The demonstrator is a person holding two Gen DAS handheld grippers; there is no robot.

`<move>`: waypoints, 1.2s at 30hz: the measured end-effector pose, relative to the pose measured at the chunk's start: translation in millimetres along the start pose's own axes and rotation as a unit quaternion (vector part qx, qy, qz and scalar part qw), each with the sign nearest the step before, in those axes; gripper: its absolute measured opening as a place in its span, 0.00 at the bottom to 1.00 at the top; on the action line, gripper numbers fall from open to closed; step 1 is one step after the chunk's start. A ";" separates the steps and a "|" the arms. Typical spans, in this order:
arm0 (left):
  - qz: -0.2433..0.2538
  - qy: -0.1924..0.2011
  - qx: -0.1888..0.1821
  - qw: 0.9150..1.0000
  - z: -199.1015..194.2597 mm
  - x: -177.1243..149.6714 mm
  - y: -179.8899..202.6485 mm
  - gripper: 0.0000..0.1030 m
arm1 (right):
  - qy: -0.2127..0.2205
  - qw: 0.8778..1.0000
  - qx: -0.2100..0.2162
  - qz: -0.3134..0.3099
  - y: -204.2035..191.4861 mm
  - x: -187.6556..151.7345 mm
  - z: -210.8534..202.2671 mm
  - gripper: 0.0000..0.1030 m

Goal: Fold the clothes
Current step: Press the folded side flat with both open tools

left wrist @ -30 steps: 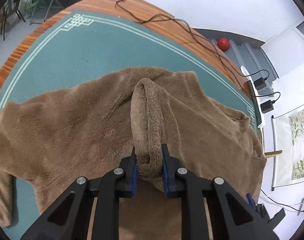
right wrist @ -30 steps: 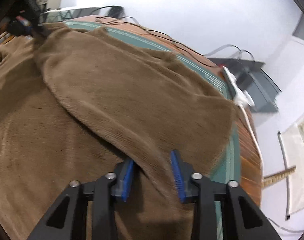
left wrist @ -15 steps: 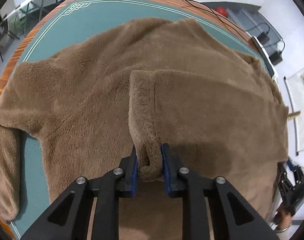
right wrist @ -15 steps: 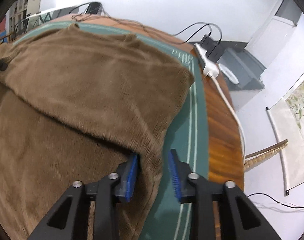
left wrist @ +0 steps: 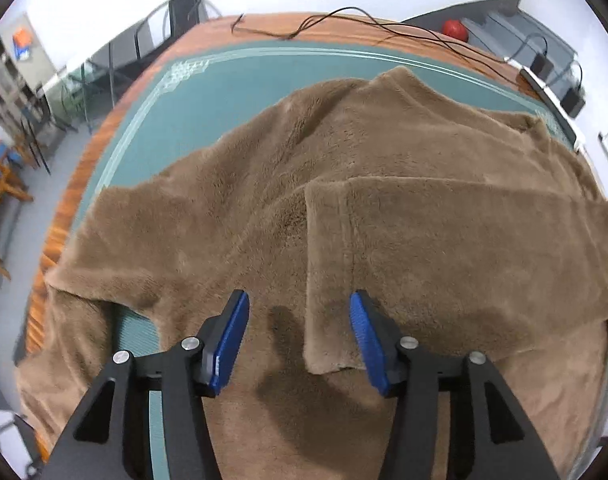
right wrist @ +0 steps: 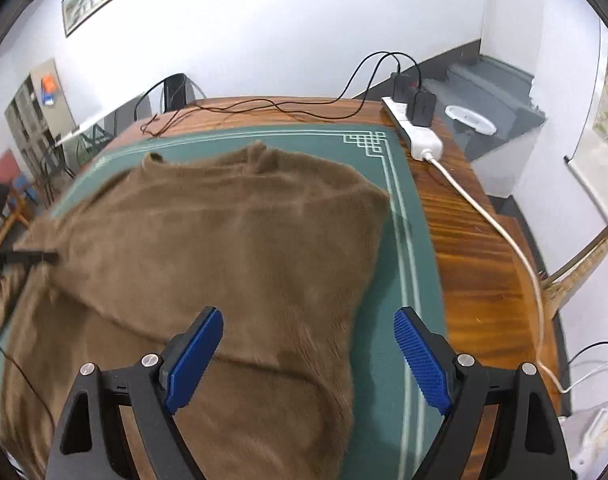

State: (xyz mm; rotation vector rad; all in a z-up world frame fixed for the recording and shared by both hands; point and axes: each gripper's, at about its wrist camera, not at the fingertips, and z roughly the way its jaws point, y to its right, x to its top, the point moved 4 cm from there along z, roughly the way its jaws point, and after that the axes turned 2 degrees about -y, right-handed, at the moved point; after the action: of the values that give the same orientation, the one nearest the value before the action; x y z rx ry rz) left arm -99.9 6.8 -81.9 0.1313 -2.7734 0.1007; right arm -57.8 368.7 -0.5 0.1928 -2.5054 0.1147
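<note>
Two hand-held grippers are in view, both spread wide and holding nothing. The left hand-held gripper (left wrist: 300,338) hovers over the brown fleece garment (left wrist: 264,216), which lies spread on the green mat (left wrist: 232,80) covering the wooden table (right wrist: 476,248).

A folded panel (left wrist: 456,256) of the garment lies flat on the body. Its free vertical edge and near corner sit between the left jaws, closer to the right-hand jaw. From that edge the panel's long axis runs out toward the garment's right side.

The right hand-held gripper (right wrist: 308,354) hangs over the garment's right margin, where the folded edge (right wrist: 368,264) meets bare mat. Its left jaw is above fleece, its right jaw above mat.

Orientation: the collar end (right wrist: 260,152) points away from both cameras, so the garment's long axis runs near to far. An unfolded sleeve (left wrist: 76,320) trails off at the near left, reaching the mat's edge.

Judgement: the right side appears folded in and the left side outstanding. The left hand-held gripper is the nearer tool to that sleeve, which lies to its left and slightly below.

A power strip (right wrist: 416,132) and cables (right wrist: 264,106) rest on the far table, well apart from the garment.
</note>
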 end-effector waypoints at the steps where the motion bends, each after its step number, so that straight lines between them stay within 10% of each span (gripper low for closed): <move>1: 0.001 0.004 0.008 1.000 -2.3 1.0 0.8 0.59 | -0.004 1.000 0.002 -0.001 -2.8 6.5 5.6 0.87; 9: -0.056 0.033 0.031 0.997 -15.6 5.3 -25.7 0.77 | -0.069 0.996 0.042 -0.038 -31.3 32.2 75.7 0.87; 14: -0.040 0.066 -0.024 0.997 -22.1 21.9 -0.5 0.77 | -0.093 0.994 0.042 -0.024 -22.3 39.3 109.9 0.87; 20: -0.003 0.014 -0.021 1.000 26.2 34.0 27.9 0.79 | -0.084 0.996 -0.028 0.003 5.1 47.5 114.1 0.87; 36: -0.009 0.009 -0.007 1.000 34.4 34.6 20.7 0.87 | -0.076 0.997 0.007 -0.015 -24.6 30.7 69.8 0.88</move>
State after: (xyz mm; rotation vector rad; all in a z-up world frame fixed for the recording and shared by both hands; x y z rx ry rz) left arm -146.3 21.6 -102.7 0.1517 -2.7535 0.0783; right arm -118.6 332.1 -37.8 0.2526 -2.6521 0.1092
